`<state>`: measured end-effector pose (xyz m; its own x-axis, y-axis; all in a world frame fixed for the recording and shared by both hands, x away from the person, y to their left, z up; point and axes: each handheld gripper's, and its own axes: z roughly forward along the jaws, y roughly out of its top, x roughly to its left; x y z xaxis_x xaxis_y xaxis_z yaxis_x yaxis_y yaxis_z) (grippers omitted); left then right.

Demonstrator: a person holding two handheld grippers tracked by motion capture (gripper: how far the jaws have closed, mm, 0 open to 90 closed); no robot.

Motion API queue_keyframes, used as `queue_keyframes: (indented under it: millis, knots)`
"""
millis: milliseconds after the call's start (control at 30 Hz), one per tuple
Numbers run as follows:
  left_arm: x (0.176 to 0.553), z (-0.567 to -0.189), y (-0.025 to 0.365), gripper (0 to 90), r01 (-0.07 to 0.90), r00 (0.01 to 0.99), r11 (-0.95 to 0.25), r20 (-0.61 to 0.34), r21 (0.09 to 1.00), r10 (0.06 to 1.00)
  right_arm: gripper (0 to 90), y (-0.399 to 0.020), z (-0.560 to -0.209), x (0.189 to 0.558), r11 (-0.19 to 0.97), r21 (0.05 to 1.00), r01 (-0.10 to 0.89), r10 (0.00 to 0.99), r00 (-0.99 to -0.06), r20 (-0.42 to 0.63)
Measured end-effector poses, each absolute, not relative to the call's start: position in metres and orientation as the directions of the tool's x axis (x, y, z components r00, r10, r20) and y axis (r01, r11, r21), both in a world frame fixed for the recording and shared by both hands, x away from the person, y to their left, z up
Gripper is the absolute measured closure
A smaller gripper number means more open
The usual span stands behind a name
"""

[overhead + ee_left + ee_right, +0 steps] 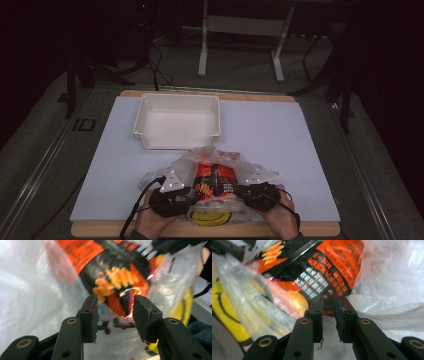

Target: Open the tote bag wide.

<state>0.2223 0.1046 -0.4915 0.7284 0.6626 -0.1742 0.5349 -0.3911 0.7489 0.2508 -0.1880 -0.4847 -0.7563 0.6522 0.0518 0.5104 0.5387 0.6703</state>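
Note:
A clear plastic bag (186,162) with a yellow smiley face (210,218) lies at the table's front edge. Inside it is an orange and black snack packet (214,176). My left gripper (192,195) is at the bag's left side. In the left gripper view its jaws (115,298) stand well apart, with bag film and the packet (117,277) just beyond them. My right gripper (238,190) is at the bag's right side. Its jaws (328,300) stand a narrow gap apart, their tips at the packet's lower edge (329,270), thin film (387,312) around them. A hand holds each gripper.
A white rectangular bin (141,120) stands behind the bag, left of centre, with nothing in it. The pale mat (270,130) covers a wooden board (320,229). Beyond the table's far edge are table legs (202,45) and cables on the floor.

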Motion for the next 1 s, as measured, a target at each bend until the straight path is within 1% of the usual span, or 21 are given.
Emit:
queue_keyframes:
  millis: [133, 333, 467, 600, 767, 933, 1000]
  knots:
    - [0.224, -0.484, 0.102, 54.6, 0.513, 0.729, -0.385, -0.154, 0.767, 0.667, 71.8, -0.192, -0.484, 0.248, 0.552, 0.661, 0.508, 0.635, -0.770, 0.061]
    - [0.241, -0.488, 0.100, 52.2, 0.541, 0.684, -0.354, -0.154, 0.763, 0.713, 66.2, -0.194, -0.485, 0.240, 0.574, 0.649, 0.501, 0.616, -0.786, 0.062]
    - [0.245, -0.494, 0.096, 51.0, 0.550, 0.689, -0.381, -0.147, 0.743, 0.709, 59.8, -0.195, -0.485, 0.236, 0.584, 0.640, 0.499, 0.608, -0.791, 0.062]
    - [0.242, -0.495, 0.099, 49.8, 0.553, 0.699, -0.385, -0.160, 0.739, 0.697, 55.0, -0.196, -0.485, 0.232, 0.591, 0.638, 0.493, 0.599, -0.798, 0.063]
    - [0.235, -0.499, 0.101, 48.1, 0.562, 0.711, -0.424, -0.153, 0.710, 0.687, 53.2, -0.197, -0.486, 0.229, 0.596, 0.634, 0.493, 0.592, -0.803, 0.068]
    - [0.226, -0.507, 0.111, 48.2, 0.588, 0.715, -0.420, -0.200, 0.691, 0.670, 51.7, -0.196, -0.490, 0.224, 0.626, 0.611, 0.484, 0.564, -0.822, 0.073]
    - [0.222, -0.509, 0.112, 48.1, 0.587, 0.722, -0.434, -0.199, 0.683, 0.663, 51.5, -0.195, -0.491, 0.222, 0.638, 0.600, 0.483, 0.555, -0.828, 0.076]
